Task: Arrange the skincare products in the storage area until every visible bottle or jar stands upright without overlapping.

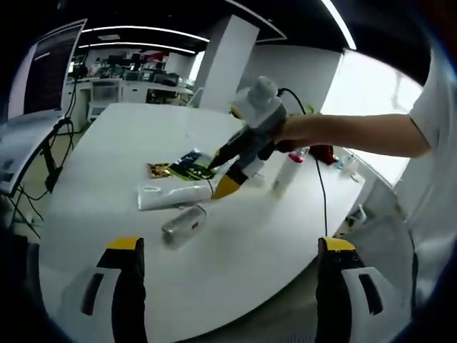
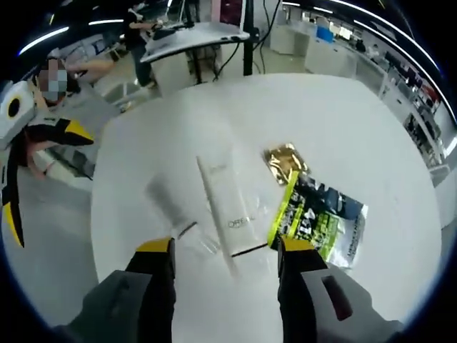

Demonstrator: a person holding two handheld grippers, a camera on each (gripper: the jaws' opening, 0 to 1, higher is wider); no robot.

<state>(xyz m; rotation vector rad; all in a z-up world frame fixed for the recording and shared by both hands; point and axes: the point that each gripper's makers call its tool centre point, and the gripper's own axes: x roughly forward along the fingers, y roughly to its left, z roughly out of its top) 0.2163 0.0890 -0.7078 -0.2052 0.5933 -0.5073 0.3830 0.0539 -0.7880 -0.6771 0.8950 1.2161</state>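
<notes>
A white tube (image 2: 223, 202) lies flat on the white table (image 2: 335, 121), its near end between the spread jaws of my right gripper (image 2: 227, 247), which is open. Left of the tube lies a blurred silver bottle (image 2: 168, 197). In the left gripper view the right gripper (image 1: 228, 184), held by a hand, hovers just above the tube (image 1: 168, 196), and the silver bottle (image 1: 184, 223) lies on its side nearer to me. My left gripper (image 1: 230, 246) is open over the table's near edge, holding nothing. A white bottle with a pink cap (image 1: 288, 172) stands behind.
A green-and-black sachet (image 2: 321, 218) and a gold packet (image 2: 284, 161) lie right of the tube. More small items (image 1: 335, 158) sit at the table's far right, with a black cable (image 1: 319, 187) running past. Desks and a monitor stand beyond the table (image 1: 128, 136).
</notes>
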